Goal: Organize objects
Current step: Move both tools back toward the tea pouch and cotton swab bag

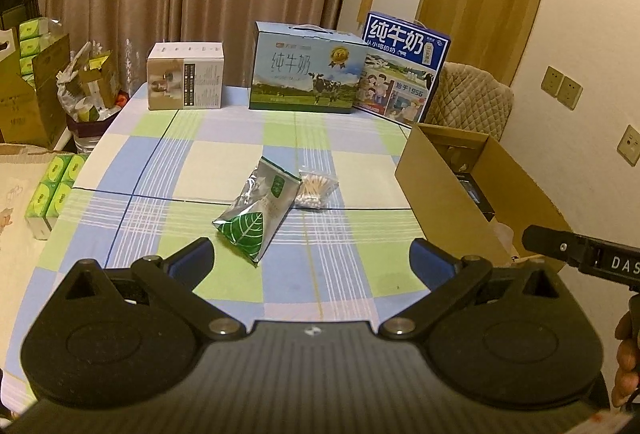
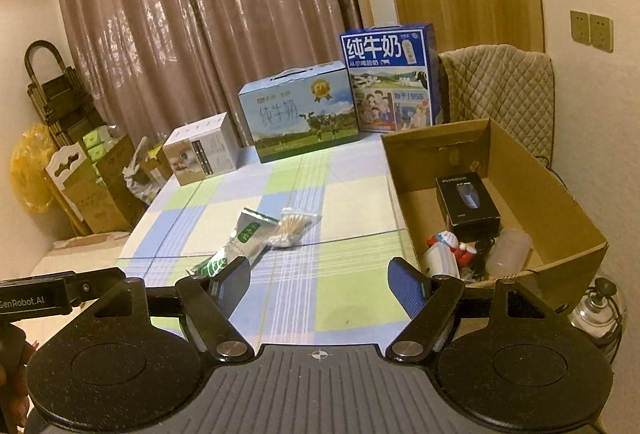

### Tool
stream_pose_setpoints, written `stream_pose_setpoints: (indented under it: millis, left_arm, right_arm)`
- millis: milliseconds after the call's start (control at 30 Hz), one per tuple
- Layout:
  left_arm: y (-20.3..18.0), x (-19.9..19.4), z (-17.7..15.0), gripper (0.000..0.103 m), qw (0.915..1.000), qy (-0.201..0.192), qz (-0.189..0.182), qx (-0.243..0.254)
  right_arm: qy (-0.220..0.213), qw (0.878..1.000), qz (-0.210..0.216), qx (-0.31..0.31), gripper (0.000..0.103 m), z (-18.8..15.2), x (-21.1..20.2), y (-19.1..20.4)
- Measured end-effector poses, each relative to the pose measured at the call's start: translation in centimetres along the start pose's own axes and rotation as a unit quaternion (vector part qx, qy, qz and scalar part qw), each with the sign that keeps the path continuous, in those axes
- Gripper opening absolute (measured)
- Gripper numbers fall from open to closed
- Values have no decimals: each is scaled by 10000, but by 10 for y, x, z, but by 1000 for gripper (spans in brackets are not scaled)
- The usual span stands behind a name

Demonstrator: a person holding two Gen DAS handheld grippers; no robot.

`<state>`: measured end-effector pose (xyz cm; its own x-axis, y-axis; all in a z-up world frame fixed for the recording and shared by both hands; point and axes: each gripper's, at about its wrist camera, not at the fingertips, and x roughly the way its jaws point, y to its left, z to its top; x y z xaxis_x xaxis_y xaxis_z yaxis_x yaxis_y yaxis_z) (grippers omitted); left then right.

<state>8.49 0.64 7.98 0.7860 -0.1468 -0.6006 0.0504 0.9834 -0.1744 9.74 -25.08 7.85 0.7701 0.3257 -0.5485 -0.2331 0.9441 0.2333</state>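
Packet (image 1: 258, 216): flat mid-table, leaf end toward near edge.
Swab bag (image 1: 316, 186): touching packet's right side.
Cardboard box (image 2: 560, 210): right table edge, holds small items.
Left gripper (image 1: 312, 258): jaws spread, empty.
Right gripper (image 2: 316, 280): jaws spread, empty.

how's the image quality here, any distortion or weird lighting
Left wrist view: warm, dim yellow cast, fisheye bends the table edge, dark corners. Right wrist view: same tint, curtain sheen glares, cardboard box walls bow; fine print on the foil packet is soft.
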Motion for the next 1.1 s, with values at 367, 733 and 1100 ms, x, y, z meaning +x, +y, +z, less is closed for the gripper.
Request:
stream_pose_setpoints:
  millis: [367,733,1100]
  left_arm:
    - [22,15,0,102,9999,152,39,-71]
    - [63,75,15,102,9985,517,196,24]
    - [91,180,35,102,9936,1039,31,439]
  right_arm:
    - [152,9998,13,-105,73,-3,18,8]
    - [360,9987,96,-342,73,4,78,23]
    - [769,9961,207,-379,73,8,191,20]
